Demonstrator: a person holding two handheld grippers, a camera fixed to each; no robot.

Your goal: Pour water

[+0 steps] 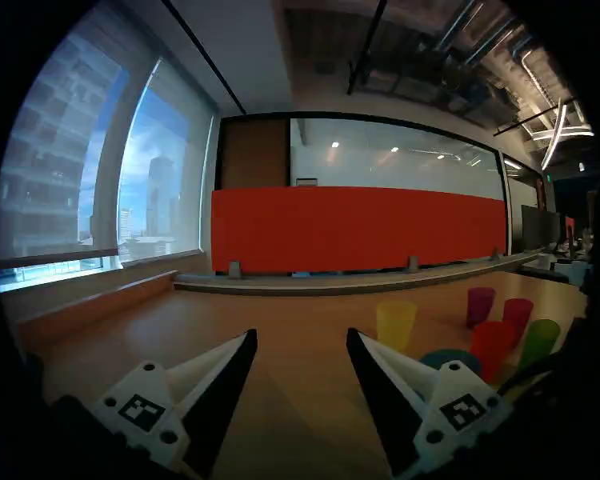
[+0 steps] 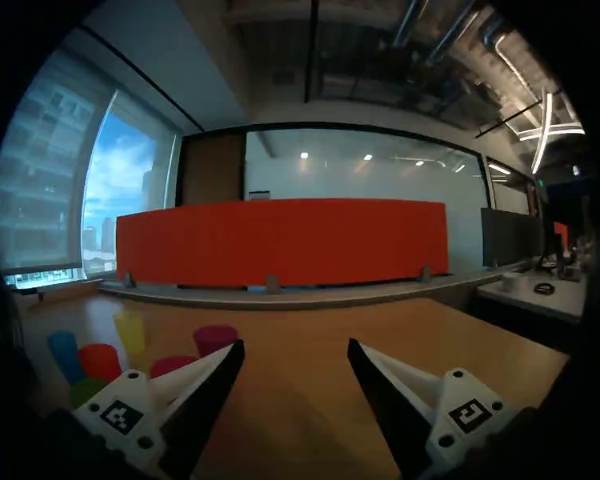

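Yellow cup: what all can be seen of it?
The yellow cup is a translucent, plastic-looking tumbler, wider at the rim than the base. It stands upright on the wooden table, at the edge of the group of coloured cups, seemingly touching none. Nothing grips it. Its contents cannot be told.

Left gripper (image 1: pixel 300 342); right gripper (image 2: pixel 294 352); both agape, empty

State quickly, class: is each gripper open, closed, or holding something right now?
Left gripper: open, holding nothing.
Right gripper: open, holding nothing.
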